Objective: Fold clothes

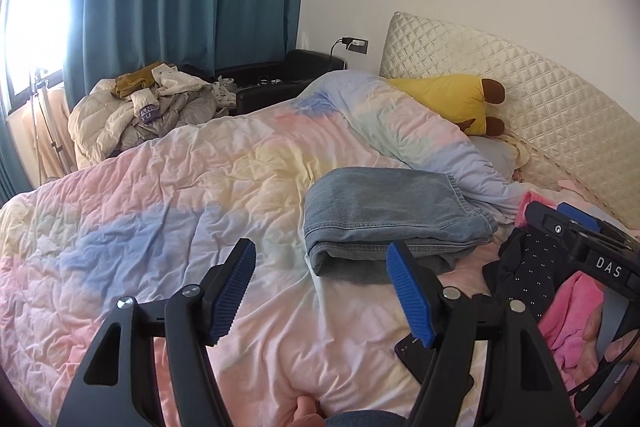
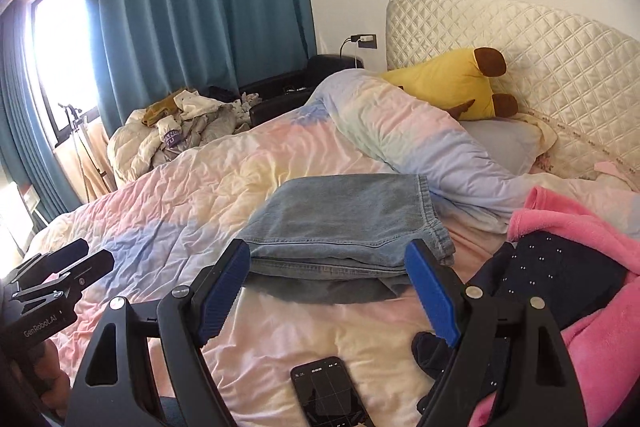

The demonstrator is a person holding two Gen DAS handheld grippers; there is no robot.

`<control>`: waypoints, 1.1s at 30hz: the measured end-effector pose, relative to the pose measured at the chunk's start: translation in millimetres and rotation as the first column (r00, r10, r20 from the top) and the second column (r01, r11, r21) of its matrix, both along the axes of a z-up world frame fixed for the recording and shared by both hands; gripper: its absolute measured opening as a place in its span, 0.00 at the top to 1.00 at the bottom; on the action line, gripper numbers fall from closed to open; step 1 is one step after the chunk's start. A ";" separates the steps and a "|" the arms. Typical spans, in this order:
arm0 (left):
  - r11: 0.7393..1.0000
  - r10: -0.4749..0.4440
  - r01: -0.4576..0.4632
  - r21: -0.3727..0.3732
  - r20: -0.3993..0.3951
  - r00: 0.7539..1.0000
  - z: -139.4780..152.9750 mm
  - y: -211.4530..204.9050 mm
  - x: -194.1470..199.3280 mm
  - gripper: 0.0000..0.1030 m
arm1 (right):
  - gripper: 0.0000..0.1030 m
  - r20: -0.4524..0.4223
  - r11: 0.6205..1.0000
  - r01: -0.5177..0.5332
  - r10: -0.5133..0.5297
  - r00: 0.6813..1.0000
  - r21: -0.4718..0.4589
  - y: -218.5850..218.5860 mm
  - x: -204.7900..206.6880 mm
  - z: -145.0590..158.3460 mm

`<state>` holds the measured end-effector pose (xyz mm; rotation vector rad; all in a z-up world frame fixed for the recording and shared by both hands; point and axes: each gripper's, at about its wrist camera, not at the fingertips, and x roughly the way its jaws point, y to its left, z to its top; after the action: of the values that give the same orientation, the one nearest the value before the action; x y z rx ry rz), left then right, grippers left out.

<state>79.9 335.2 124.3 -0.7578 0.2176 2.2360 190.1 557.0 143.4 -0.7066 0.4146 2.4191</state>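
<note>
Jeans sit folded dead ahead, so the pink-and-navy pile off to the right is nearest the right hand-held gripper (both hand-held grippers wide, empty).

Phone cut off below

folded faded-blue denim jeans, centre | pastel pink-blue-yellow quilted duvet | teal pleated curtain, upper left | white-dotted navy garment, lower right | fuzzy pink blanket
</note>
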 end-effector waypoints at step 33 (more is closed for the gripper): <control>0.998 0.046 -0.047 -0.032 -0.032 0.998 -9.1 -58.1 36.9 0.32 | 0.21 0.006 0.999 0.033 -0.033 0.999 0.015 -77.2 16.7 -13.8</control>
<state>116.7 277.1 115.2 -0.7525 0.2554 2.2944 206.8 479.7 129.6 -0.6957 0.4019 2.3856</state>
